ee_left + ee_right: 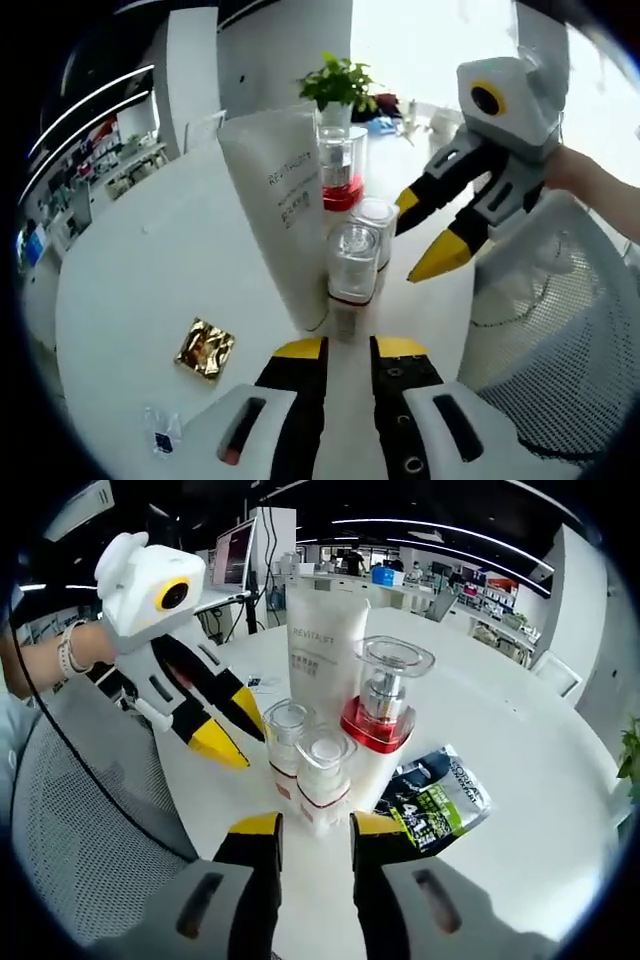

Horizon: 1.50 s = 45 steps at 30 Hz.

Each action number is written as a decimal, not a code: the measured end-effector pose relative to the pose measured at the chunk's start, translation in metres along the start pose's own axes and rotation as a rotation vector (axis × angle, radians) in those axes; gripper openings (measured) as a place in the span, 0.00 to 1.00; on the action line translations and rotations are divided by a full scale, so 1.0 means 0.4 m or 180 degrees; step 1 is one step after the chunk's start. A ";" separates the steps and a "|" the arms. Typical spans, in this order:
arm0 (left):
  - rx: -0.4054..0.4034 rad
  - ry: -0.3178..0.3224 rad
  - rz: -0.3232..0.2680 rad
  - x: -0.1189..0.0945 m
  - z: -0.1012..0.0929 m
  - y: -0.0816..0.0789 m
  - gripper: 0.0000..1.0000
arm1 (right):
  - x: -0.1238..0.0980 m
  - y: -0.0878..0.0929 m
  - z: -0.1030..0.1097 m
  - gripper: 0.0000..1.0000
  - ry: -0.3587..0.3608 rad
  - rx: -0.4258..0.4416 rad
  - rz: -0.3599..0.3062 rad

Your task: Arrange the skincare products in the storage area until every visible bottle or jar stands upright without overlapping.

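Observation:
A tall white Revitalift tube (280,200) (322,645) stands upright on the round white table (150,280). Beside it stand a clear-capped bottle with a red band (341,165) (384,705) and two small clear-capped bottles (353,262) (376,225), which appear again as a pair (322,770) (285,735). They form a tight cluster. My left gripper (350,348) (230,725) is open, its tips just short of the nearest small bottle. My right gripper (315,825) (425,232) is open on the opposite side, close to the small bottles and holding nothing.
A gold sachet (205,348) and a small clear packet (160,435) lie flat on the table. A dark green-and-black sachet (435,800) lies next to the red-banded bottle. A white mesh chair (560,340) (90,810) stands at the table's edge. A potted plant (340,85) sits behind.

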<state>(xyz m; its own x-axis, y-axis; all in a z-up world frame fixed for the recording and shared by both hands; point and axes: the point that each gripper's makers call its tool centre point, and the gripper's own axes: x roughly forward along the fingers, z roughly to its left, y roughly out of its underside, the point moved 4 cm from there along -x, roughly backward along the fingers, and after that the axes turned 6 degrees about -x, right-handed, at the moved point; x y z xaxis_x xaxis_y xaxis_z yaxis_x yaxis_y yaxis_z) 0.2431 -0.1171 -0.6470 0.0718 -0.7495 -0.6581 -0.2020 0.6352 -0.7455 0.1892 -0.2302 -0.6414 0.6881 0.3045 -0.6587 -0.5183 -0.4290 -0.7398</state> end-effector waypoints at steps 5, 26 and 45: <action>-0.0042 -0.0045 -0.0051 -0.040 0.001 0.001 0.19 | -0.022 -0.020 0.004 0.33 0.0013 0.0020 -0.0041; 0.0104 -0.0473 -0.0276 -0.209 0.033 -0.022 0.46 | -0.101 -0.080 0.018 0.62 0.0098 -0.0086 0.0000; -0.0047 -0.0610 -0.0250 -0.284 0.064 -0.011 0.77 | -0.147 -0.136 0.002 0.87 0.0220 -0.0065 -0.0132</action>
<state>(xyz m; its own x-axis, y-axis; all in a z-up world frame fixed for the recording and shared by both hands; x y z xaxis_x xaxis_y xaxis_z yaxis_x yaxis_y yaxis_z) 0.2608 -0.0302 -0.5717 0.2720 -0.7466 -0.6072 -0.2027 0.5724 -0.7945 0.1764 -0.2242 -0.5626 0.7424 0.2633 -0.6160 -0.4788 -0.4346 -0.7628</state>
